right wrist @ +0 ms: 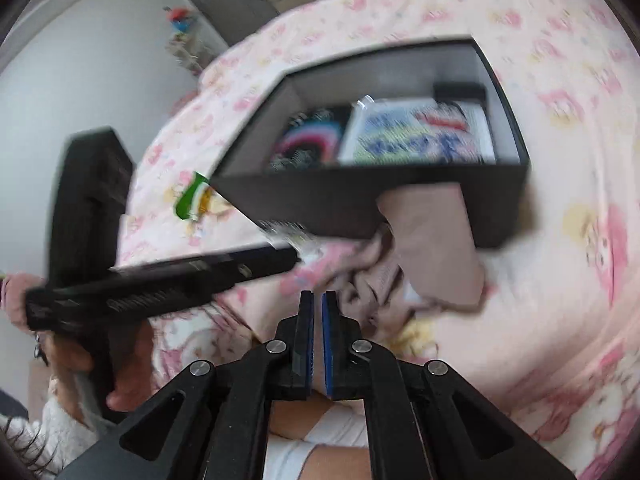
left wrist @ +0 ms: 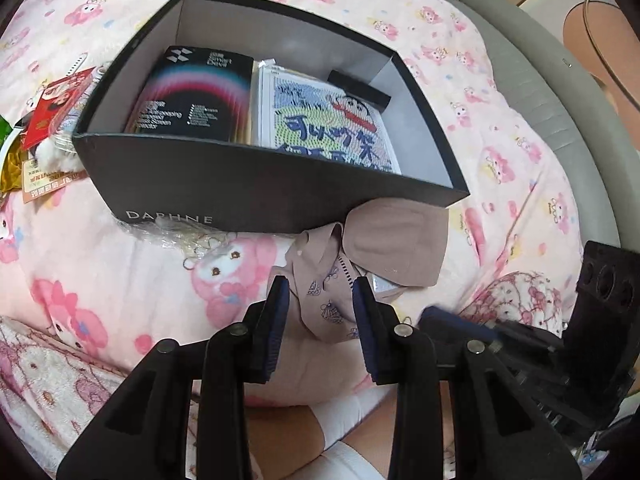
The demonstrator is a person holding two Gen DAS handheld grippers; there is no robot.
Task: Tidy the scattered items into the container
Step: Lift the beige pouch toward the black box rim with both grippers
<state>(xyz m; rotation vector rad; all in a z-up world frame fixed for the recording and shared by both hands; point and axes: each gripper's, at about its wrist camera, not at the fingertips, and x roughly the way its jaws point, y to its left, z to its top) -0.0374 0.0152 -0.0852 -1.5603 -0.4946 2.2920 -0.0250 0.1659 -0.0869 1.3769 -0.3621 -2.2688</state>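
Note:
A black box [left wrist: 256, 200] marked DAPHNE stands on the pink bedsheet and shows blurred in the right wrist view [right wrist: 360, 200]. Inside lie a black packet [left wrist: 188, 96], a cartoon bead picture [left wrist: 328, 128] and a small black item [left wrist: 360, 88]. A plain beige mask [left wrist: 400, 240] leans against the box front. A patterned beige mask [left wrist: 320, 304] is bunched between my left gripper's [left wrist: 321, 300] pads, which are shut on it. My right gripper [right wrist: 317, 312] is shut and holds nothing, just short of the beige masks [right wrist: 432, 248]. It comes into the left wrist view from the right [left wrist: 440, 320].
Red card packets [left wrist: 52, 112], gold and green wrappers [left wrist: 10, 156] and a white fluffy item [left wrist: 56, 158] lie left of the box. Crinkled clear plastic [left wrist: 180, 240] sticks out under its front. A grey bed edge [left wrist: 560, 100] curves at the right. A person's hand [right wrist: 128, 360] holds the left gripper [right wrist: 294, 258].

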